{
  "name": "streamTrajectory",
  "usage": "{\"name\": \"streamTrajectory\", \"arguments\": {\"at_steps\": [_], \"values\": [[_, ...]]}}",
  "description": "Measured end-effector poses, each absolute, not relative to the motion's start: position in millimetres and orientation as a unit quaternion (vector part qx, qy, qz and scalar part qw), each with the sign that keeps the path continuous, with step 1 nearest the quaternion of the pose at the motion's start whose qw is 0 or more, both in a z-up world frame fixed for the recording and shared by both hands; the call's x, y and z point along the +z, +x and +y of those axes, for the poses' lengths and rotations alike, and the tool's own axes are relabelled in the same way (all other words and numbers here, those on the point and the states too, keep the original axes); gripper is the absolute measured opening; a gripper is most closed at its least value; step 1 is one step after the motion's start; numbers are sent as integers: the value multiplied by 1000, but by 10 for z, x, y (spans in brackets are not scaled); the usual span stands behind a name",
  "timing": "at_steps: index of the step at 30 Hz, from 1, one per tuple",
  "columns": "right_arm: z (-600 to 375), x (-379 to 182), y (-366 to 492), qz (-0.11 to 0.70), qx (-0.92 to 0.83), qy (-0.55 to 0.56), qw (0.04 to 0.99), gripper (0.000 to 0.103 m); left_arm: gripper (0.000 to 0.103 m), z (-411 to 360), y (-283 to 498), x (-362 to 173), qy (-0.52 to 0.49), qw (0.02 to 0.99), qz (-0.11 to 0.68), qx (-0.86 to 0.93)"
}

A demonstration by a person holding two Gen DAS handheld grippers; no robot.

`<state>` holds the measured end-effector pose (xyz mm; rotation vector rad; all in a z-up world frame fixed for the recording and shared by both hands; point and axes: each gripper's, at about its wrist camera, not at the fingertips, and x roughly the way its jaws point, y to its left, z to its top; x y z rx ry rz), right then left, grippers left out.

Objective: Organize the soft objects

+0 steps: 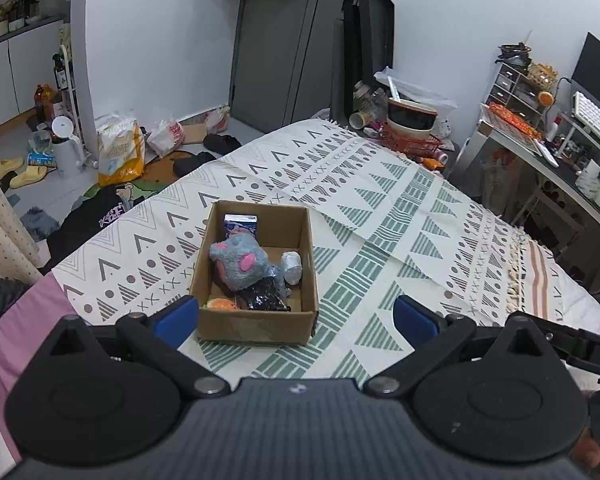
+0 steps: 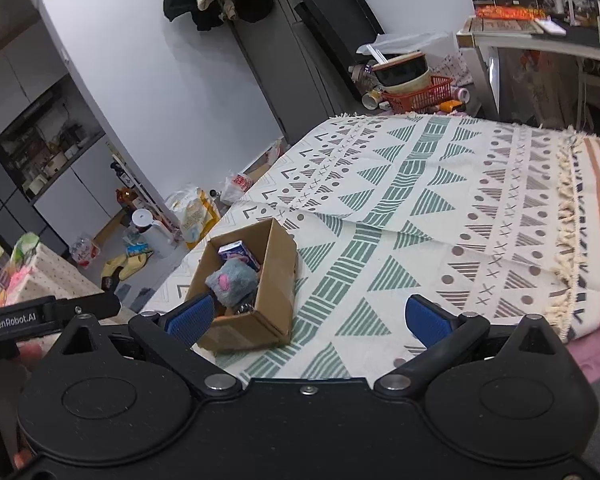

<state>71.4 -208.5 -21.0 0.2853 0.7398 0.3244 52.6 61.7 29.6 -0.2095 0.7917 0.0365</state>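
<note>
A brown cardboard box (image 1: 260,326) stands on a patterned cloth. In it lie a grey plush toy with pink ears (image 1: 240,262), a blue carton (image 1: 241,226), a white roll (image 1: 292,268), a black shiny bag (image 1: 266,300) and an orange thing (image 1: 220,304). My left gripper (image 1: 296,320) is open and empty, just in front of the box. My right gripper (image 2: 308,318) is open and empty; the box (image 2: 256,320) sits by its left finger, with the plush (image 2: 232,282) inside.
The patterned cloth (image 1: 400,240) covers a bed, with fringe at the right edge (image 2: 564,240). A red basket with a bowl (image 1: 412,128) stands at the far end. A desk with a keyboard (image 1: 596,120) is at the right. Bags and slippers (image 1: 24,172) litter the floor at the left.
</note>
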Motion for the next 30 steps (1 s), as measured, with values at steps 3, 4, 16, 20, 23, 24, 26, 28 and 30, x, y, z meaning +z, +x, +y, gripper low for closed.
{"name": "streamTrajectory", "arguments": {"at_steps": [3, 4, 16, 20, 23, 24, 26, 28, 30], "values": [[-2118, -157, 590, 351, 157, 133, 914, 103, 103, 613, 422, 309, -98, 918, 383, 19], [-2120, -138, 555, 348, 158, 129, 915, 103, 103, 609, 382, 317, -97, 919, 381, 20], [-2148, -71, 237, 337, 133, 97, 927, 103, 103, 609, -32, 446, -81, 928, 364, 17], [-2197, -78, 182, 338, 125, 101, 927, 103, 103, 601, -143, 500, -70, 931, 358, 11], [-2224, -71, 151, 338, 119, 103, 928, 103, 103, 604, -202, 523, -69, 932, 356, 11], [-2228, -64, 141, 337, 116, 99, 929, 103, 103, 601, -221, 531, -68, 932, 357, 10], [-2221, -42, 109, 334, 110, 81, 933, 103, 103, 591, -262, 550, -63, 933, 354, 8], [-2209, -13, 89, 330, 111, 64, 935, 103, 103, 579, -293, 567, -57, 935, 350, 10], [-2220, 14, 71, 326, 115, 64, 936, 103, 103, 566, -311, 576, -57, 936, 348, 8]]}}
